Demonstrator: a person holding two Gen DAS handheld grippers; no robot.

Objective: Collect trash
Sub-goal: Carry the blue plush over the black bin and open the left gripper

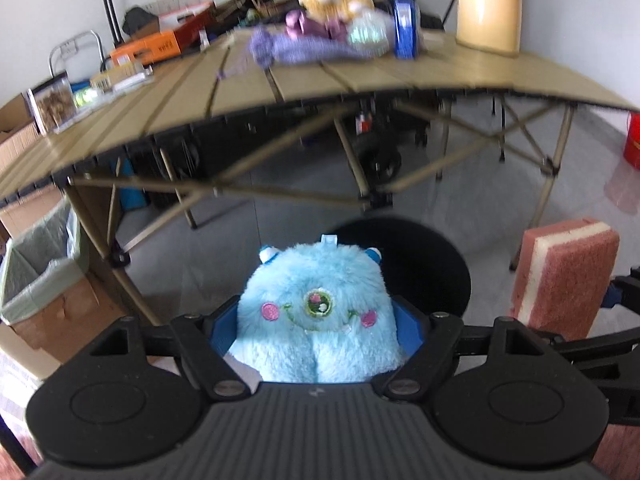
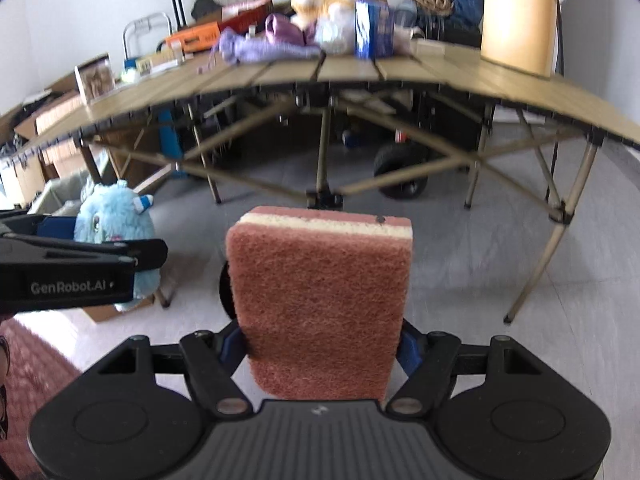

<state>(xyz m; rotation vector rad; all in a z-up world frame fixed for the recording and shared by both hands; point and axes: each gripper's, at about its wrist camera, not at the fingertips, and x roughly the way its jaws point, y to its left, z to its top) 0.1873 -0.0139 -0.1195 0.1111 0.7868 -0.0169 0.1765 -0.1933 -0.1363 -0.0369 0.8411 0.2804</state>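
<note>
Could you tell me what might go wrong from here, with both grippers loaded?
1. The fluffy light-blue plush monster in the left gripper is soft and might slip out.
2. The two grippers are close together, so the pink scouring sponge in the right gripper could bump the plush.

left wrist: low, close, facing folding table [image 1: 304, 80] | right wrist: likewise, seemingly rightward | shared: table
</note>
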